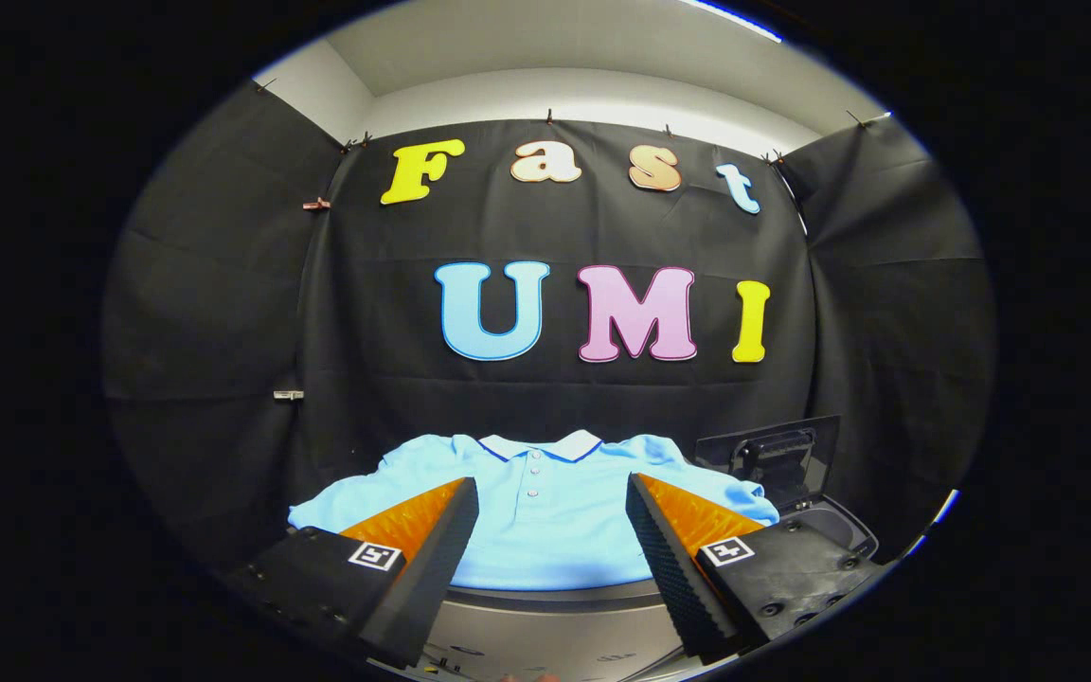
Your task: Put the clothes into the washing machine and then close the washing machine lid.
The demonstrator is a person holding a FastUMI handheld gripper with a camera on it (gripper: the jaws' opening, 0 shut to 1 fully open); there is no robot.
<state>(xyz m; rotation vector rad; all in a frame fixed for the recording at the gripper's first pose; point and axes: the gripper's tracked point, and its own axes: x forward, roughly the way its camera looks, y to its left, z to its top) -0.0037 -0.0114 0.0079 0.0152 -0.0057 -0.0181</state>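
Ahead of the gripper [552, 516], fingers spread wide and empty: polo shirt [545, 511], laid flat for grasping; washing machine [815, 530] lid [773, 453] raised to receive it.

Light-blue polo shirt [545, 516] lies flat, collar away, beside the washing machine's [825, 530] raised lid [773, 453].

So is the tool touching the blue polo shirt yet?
Cannot tell. In the gripper view the tool is open, its fingers overlapping the spread-out blue polo shirt, but whether they rest on the cloth or hover above it is unclear.
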